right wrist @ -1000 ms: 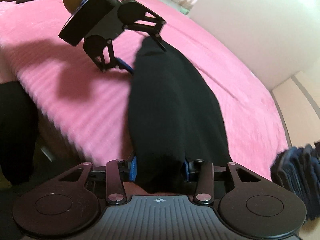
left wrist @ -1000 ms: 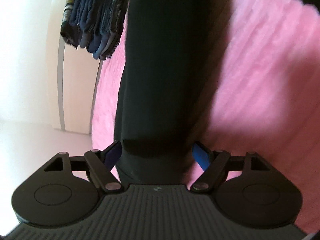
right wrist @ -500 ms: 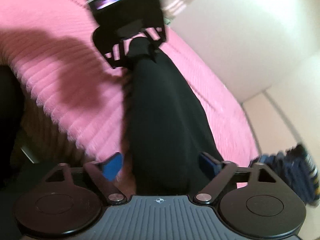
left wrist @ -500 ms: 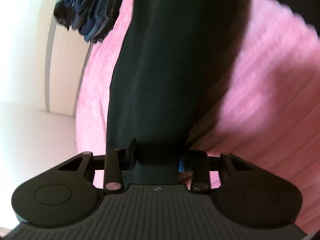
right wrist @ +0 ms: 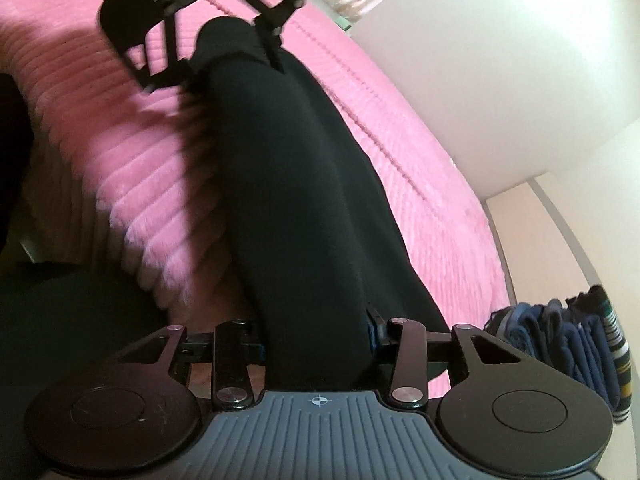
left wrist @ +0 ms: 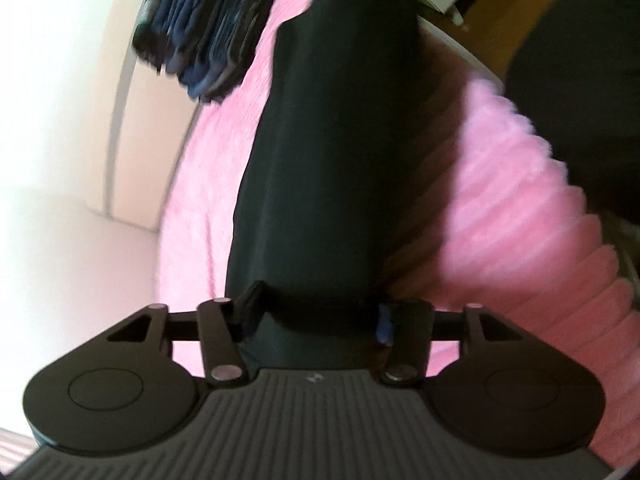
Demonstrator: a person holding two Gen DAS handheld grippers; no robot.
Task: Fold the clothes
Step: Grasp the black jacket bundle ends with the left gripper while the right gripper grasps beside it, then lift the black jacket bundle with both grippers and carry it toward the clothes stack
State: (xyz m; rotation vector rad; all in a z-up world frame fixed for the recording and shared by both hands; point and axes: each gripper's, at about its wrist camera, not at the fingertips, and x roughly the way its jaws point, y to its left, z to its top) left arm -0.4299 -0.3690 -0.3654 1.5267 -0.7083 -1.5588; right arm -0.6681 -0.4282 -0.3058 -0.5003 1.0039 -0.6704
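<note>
A long black garment is stretched in the air above the pink ribbed bedspread. My left gripper is shut on one end of it. My right gripper is shut on the other end of the black garment. In the right wrist view the left gripper shows at the far end of the garment, near the top of the frame. The fingertips of both grippers are mostly hidden by the cloth.
A stack of folded dark blue clothes lies on the bedspread near its far edge; it also shows in the right wrist view. A pale wall and cupboard stand beyond the bed. The bedspread's near edge drops off into dark space.
My left gripper closed on the garment's end. My right gripper opened half a second ago and has closed on the garment again. Both grippers have lifted and drawn closer together.
</note>
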